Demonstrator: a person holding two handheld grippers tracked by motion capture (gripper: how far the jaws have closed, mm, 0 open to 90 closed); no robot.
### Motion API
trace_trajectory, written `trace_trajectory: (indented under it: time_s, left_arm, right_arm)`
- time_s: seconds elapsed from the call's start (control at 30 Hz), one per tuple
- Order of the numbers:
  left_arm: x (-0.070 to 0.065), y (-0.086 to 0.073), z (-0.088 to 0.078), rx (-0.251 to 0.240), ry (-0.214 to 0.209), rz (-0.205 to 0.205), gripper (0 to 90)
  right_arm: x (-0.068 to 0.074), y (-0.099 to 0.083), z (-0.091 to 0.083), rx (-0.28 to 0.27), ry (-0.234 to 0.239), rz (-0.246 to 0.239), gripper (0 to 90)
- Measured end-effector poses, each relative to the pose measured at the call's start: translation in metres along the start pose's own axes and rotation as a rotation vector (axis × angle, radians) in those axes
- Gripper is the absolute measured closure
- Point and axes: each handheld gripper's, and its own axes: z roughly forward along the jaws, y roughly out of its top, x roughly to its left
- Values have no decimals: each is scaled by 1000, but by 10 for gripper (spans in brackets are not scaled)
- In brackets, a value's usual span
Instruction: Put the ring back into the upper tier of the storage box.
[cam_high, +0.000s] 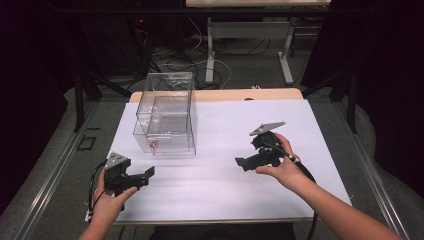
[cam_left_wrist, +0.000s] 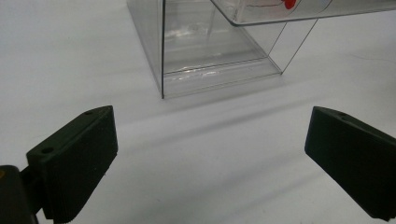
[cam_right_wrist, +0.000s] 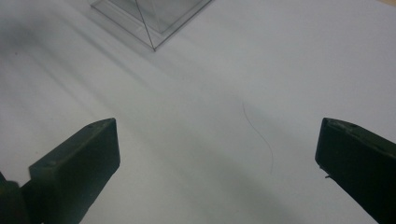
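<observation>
Left claw (cam_left_wrist: 210, 154) agape; clear plastic box (cam_left_wrist: 210, 51) ahead, boxy.

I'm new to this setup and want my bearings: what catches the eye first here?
First, the clear plastic box standing on the white table, toward the far left, with a small red thing low at its front. Next, the two black grippers held above the sheet: the left gripper near the front left corner, the right gripper right of the middle, both with jaws spread wide and nothing between them.

Box (cam_high: 165, 114) on table (cam_high: 225, 185) — back left of centre.
</observation>
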Motion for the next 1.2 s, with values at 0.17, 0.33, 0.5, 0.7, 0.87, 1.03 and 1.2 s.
trace_trajectory:
  time_s: [0.17,0.33,0.5,0.7,0.87,1.03,1.2]
  left_arm:
    - [0,0,0,3,0,-4,27]
    - [0,0,0,4,0,-3,27]
    - [0,0,0,5,1,-4,27]
    - [0,0,0,7,3,-5,28]
    - [0,0,0,10,4,-5,28]
    - [0,0,1,11,4,-6,27]
    - [0,0,1,11,4,-7,27]
  right_arm:
    - [-8,-17,1,-10,-26,28,0]
    - [-17,-32,1,-30,-58,60,0]
    - [-28,-46,0,-43,-81,97,0]
    - [-43,-63,-3,-61,-119,135,0]
    - [-53,-75,-4,-74,-142,170,0]
    - [-63,-87,-5,-77,-162,211,0]
    - [-69,-96,-3,-86,-176,247,0]
